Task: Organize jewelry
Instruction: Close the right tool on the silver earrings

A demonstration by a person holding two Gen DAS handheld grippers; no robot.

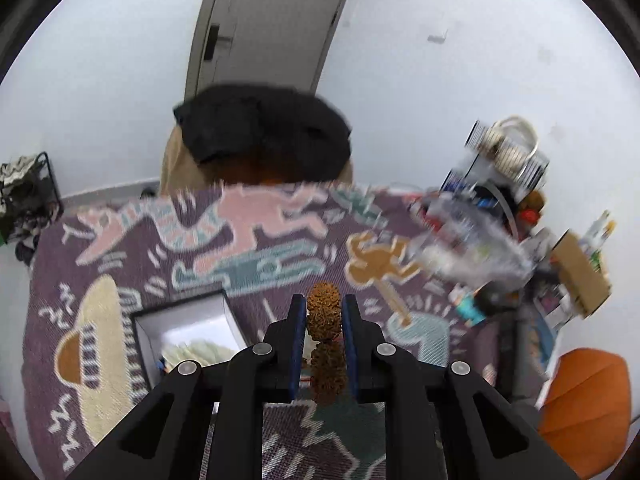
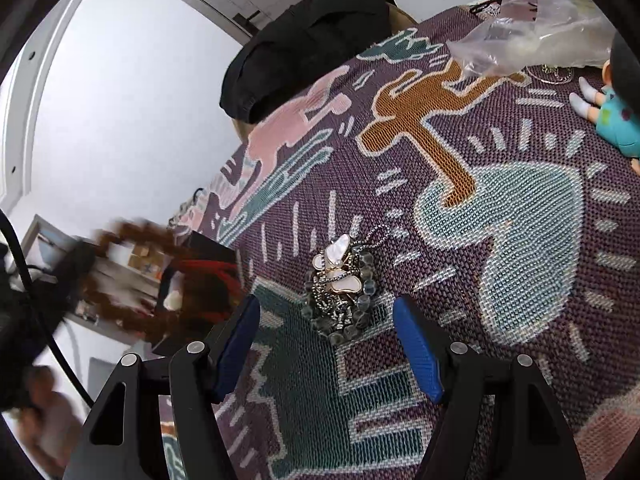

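Note:
My left gripper (image 1: 324, 312) is shut on a string of rough brown beads (image 1: 323, 312), which hangs above the patterned cloth (image 1: 280, 248). Just left of it an open box (image 1: 188, 328) with a white inside holds pale items. In the right wrist view, a pile of jewelry (image 2: 340, 284) lies on the cloth: a butterfly piece with pearly wings, dark chains and grey-green beads. My right gripper (image 2: 326, 312) stands open just in front of the pile, nothing between its blue pads (image 2: 416, 344). The brown beads (image 2: 132, 272) show blurred at the left of that view.
A crumpled clear plastic bag (image 1: 468, 248) and a heap of clutter sit at the cloth's right end. A doll in teal (image 2: 612, 112) lies at the far right. A chair with a black garment (image 1: 264, 128) stands behind the table. An orange seat (image 1: 584, 400) is at lower right.

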